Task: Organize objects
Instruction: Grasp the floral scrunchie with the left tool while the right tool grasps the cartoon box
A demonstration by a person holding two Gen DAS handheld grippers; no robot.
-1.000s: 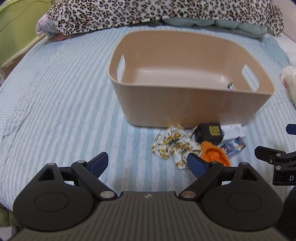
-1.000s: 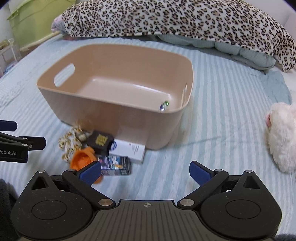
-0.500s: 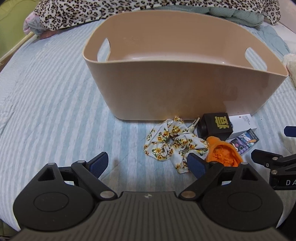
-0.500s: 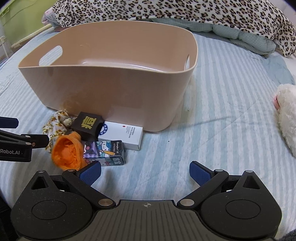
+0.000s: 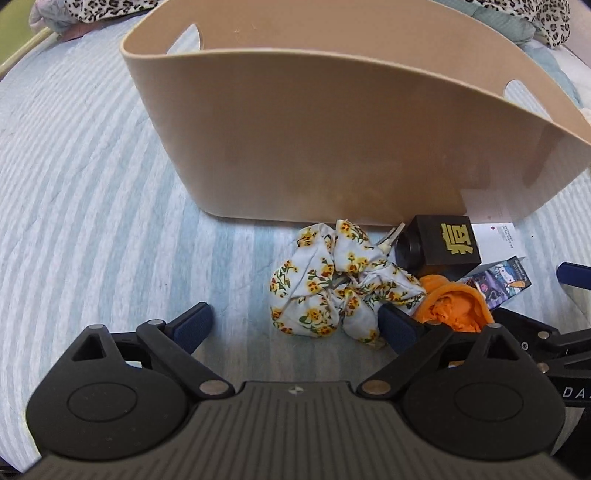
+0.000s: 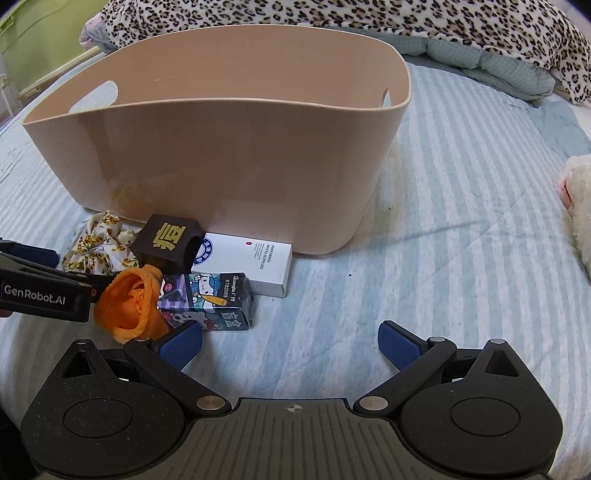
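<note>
Beige bin on striped bed, interior hidden, floral scrunchie outside

On the bed in front of me stands the storage bin, with a pile of small things against its near wall. In that pile, I see the scrunchie leftmost, the cube box just right of it, and the flat carton further right, touching the bin. Nearer me lie the crumpled cloth and, at its right, the cartoon box. A plush toy sits far right; pillows lie behind the bin.
</note>
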